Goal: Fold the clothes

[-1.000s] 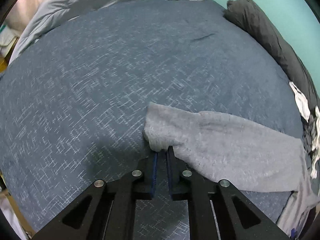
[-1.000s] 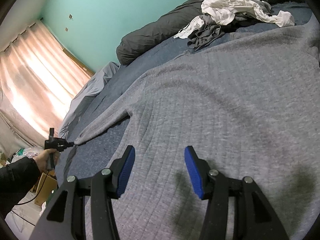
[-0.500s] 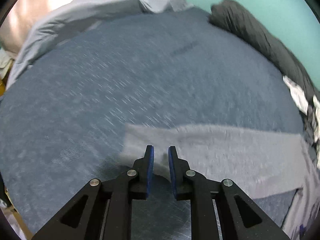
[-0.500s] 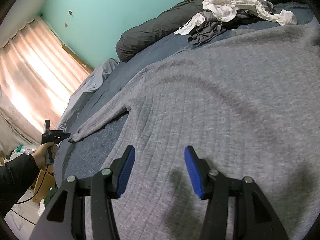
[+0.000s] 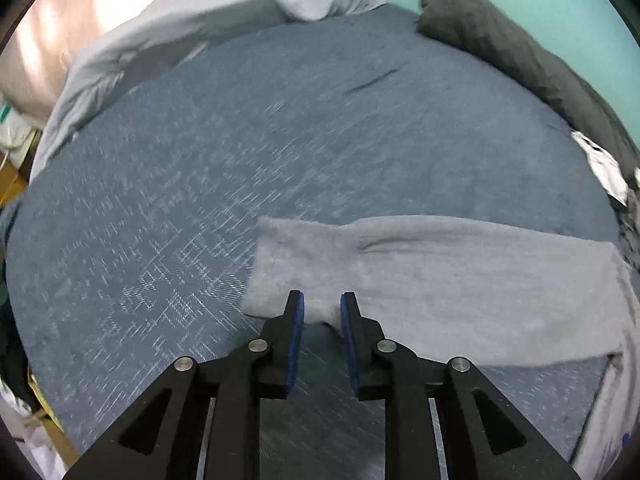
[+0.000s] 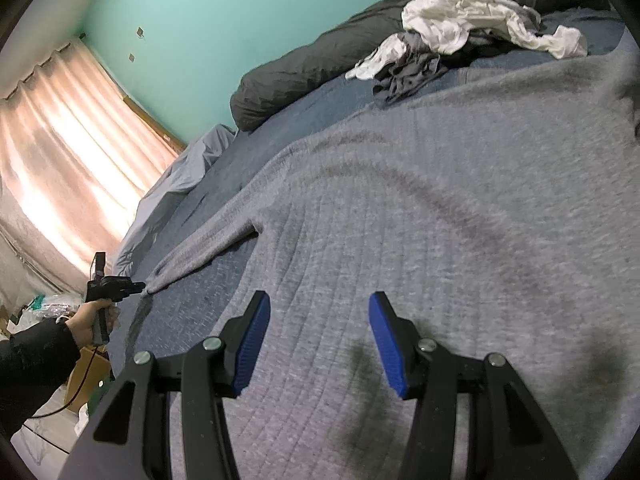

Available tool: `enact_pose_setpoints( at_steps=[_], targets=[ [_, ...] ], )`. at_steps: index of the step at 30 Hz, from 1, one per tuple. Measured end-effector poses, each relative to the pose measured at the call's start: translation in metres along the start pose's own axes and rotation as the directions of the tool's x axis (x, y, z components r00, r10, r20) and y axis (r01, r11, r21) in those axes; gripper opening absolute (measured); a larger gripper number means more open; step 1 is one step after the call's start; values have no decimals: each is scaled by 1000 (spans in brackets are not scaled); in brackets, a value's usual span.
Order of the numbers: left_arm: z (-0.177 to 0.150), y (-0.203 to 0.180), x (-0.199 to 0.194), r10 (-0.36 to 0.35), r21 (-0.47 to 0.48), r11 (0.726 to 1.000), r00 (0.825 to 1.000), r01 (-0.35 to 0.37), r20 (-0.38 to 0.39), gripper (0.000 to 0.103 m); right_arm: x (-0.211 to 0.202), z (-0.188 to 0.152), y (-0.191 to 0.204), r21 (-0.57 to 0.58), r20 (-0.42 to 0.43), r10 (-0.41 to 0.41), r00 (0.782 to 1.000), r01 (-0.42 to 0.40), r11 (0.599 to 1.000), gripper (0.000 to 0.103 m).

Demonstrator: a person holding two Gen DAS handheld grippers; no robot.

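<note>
A grey sweater (image 6: pixel 460 208) is lying spread flat on the bed (image 5: pixel 280 140), over the blue patterned cover. Its body is filling most of the right wrist view; one sleeve (image 5: pixel 420 272) is stretching out straight toward the bed's side edge, near the curtain (image 6: pixel 60 168).

Left claw (image 5: pixel 322 300): jaws are opening, blue pads standing a little apart. The sleeve's cuff is lying flat on the cover just past the fingertips, with its near edge showing in the gap between them; the pads are not pressing on it. In the right wrist view a hand (image 6: pixel 90 322) in a dark sleeve is holding this claw at the cuff's tip, by the bed's edge.

Right claw (image 6: pixel 318 304): jaws are standing open, about half wide, hovering over the sweater's body, nothing gripped.

A dark grey duvet (image 6: pixel 312 64) is lying rolled along the bed's far edge against the green wall. A heap of white and grey clothes (image 6: pixel 460 36) is sitting beside it, just past the sweater.
</note>
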State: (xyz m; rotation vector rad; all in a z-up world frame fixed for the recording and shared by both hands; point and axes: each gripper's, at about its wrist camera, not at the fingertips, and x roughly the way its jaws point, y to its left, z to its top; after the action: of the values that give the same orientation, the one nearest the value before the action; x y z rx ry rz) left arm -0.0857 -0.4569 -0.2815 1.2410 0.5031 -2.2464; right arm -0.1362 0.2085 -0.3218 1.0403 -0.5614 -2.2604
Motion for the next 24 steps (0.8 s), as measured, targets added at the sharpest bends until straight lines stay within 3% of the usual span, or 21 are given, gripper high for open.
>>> enact_pose_setpoints(
  at_steps=[4,9,12,16,20,23,24],
  targets=[
    [-12,-34,-30,-92,34,995,995,91,38,41,-26,3,2,6,35,-14,999,13,1000,52],
    [-45,-97,-48,-255,54,966,967,253,21,44,-79,18,-14,17,70,-68,995,67,998,52],
    [-68,-136,-57,-315,95,945,949,313,13,50,-113,30,-39,12,47,-162,986,162,987,52],
    [-96,-192,-66,-391,138,911,920,388,-12,55,-157,45,-78,1,-1,-303,953,303,953,52],
    [-122,-234,-62,-445,147,883,894,446,-42,57,-188,51,-141,106,-47,-409,911,412,905,52],
    [-140,-260,-59,-478,139,865,876,482,-60,60,-200,50,-185,207,-82,-460,884,466,860,65],
    [-148,-268,-59,-488,134,860,871,492,-65,60,-202,51,-196,226,-87,-470,878,477,849,65]
  ],
)
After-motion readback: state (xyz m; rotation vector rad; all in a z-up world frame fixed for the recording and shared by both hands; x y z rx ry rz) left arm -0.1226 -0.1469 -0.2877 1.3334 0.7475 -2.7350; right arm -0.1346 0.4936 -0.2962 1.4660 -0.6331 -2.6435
